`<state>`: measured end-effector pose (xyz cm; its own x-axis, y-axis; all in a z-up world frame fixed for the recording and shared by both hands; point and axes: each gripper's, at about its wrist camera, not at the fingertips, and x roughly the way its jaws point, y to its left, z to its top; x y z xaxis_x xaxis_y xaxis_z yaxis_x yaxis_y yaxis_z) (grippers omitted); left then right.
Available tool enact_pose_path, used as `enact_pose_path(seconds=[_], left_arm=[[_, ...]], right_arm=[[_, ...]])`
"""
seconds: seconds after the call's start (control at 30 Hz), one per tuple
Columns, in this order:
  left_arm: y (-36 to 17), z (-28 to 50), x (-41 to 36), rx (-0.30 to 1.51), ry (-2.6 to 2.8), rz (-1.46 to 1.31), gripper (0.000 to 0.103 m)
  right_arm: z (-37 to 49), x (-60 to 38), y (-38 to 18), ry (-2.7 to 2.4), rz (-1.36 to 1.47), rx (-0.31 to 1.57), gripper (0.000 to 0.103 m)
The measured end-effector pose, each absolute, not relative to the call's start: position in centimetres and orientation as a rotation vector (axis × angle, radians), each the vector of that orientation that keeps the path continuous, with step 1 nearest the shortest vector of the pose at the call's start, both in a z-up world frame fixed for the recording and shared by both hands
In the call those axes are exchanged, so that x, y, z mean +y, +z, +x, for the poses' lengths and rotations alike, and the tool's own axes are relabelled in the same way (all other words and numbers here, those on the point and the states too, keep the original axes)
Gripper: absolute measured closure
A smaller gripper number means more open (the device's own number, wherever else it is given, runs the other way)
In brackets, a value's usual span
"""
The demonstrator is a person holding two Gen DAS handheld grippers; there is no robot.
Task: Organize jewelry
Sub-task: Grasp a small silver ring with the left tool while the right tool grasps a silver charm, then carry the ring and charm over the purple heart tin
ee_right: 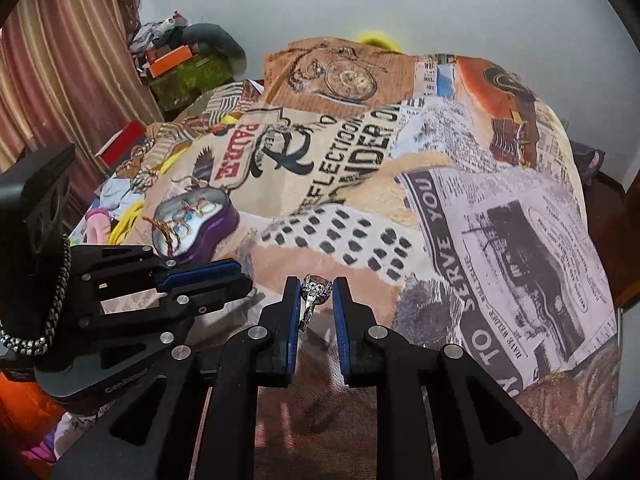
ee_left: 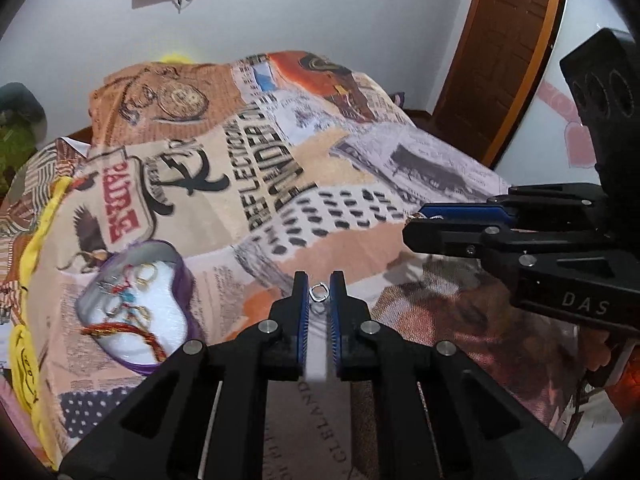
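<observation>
My left gripper (ee_left: 319, 293) is shut on a small silver ring (ee_left: 319, 293), held between its blue pads above the printed bedspread (ee_left: 256, 184). My right gripper (ee_right: 317, 294) is shut on an ornate silver ring with a stone (ee_right: 316, 289). A purple heart-shaped tin (ee_left: 138, 304) lined with white foam lies on the bedspread to the left and holds several rings and a red-gold braided bracelet (ee_left: 132, 332). The tin also shows in the right wrist view (ee_right: 192, 226). The right gripper shows at the right of the left wrist view (ee_left: 416, 220); the left gripper shows at the left of the right wrist view (ee_right: 240, 274).
The bedspread covers a bed with a mound at the back. A wooden door (ee_left: 504, 52) stands at the right. Curtains (ee_right: 60, 80) and a pile of clothes and boxes (ee_right: 180, 60) are at the left. A red box (ee_right: 120, 140) lies by the bed's left edge.
</observation>
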<state>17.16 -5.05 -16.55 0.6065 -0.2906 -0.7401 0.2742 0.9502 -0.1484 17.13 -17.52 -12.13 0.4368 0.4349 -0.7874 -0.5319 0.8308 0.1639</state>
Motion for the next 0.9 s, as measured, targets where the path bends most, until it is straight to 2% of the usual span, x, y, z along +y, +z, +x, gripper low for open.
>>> enact_pose_path(seconds=[0.47, 0.9], left_arm=[[-11.1, 15.6, 0.0, 0.706, -0.227, -0.082, 0.094], [-9.8, 14.4, 7.0, 0.654, -0.092, -0.148, 0.094]], right_arm=[[16.5, -13.4, -8.5, 0.667, -0.129, 0.832, 0.088], [16.7, -8.0, -7.8, 0.771, -0.118, 0.81, 0.088]])
